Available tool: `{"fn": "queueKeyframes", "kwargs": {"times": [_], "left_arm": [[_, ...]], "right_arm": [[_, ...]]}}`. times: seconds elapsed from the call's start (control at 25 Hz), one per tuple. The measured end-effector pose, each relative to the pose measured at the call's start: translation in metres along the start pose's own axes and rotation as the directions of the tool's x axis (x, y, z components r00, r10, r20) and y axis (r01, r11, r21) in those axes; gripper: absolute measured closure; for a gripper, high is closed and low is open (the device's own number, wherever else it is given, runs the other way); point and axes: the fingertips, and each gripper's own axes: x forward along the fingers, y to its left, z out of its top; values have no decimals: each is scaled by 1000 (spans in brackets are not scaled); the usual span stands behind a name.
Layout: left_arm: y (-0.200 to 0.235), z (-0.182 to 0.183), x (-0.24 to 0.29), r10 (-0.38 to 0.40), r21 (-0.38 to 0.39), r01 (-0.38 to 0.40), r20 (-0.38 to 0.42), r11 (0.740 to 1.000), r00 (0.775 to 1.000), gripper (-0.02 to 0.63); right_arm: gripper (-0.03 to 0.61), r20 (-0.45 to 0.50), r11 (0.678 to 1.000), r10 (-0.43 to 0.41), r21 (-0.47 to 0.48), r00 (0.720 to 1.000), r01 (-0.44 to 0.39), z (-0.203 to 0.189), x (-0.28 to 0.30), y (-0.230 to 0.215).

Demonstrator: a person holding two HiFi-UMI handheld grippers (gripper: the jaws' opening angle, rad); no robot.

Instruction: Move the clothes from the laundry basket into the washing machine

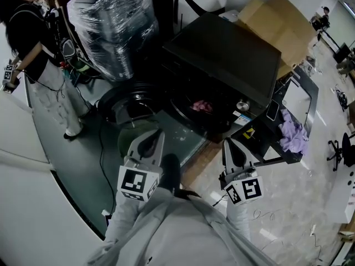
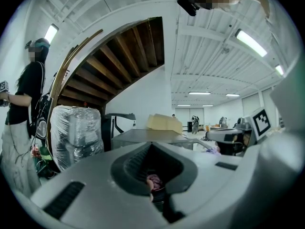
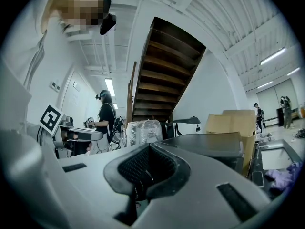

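The left gripper (image 1: 148,143) and right gripper (image 1: 234,151) hold ribbed fingers (image 2: 136,163) pressed together, empty. Crumpled pink cloth (image 1: 201,106) lies in the boxy black washing machine's (image 1: 233,54) round drum; rumpled lilac clothes (image 1: 292,134) fill the basket (image 1: 312,93).

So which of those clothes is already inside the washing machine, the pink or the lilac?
The pink bundle: it lies in the round opening of the washing machine. The lilac garment is outside, on the black frame to the right.

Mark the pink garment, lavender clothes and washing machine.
pink garment (image 1: 201,106), head view, its crumpled middle.
lavender clothes (image 1: 293,133), head view, middle of the pile.
washing machine (image 1: 227,51), head view, flat top panel.
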Motion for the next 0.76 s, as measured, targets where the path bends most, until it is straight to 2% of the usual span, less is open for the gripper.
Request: {"fn": "queueKeyframes", "kwargs": {"times": [0.56,0.76], "left_arm": [[1,-6,-7,18,-24,-19,-8,1000,1000,595],[-5,-10,-3,-2,-19,2,-20,1000,1000,595]], "right_arm": [[561,5,999,7,-35,1000,-6,3,-7,0],[561,22,1000,-8,-26,1000,9,4,-12,-2]]}}
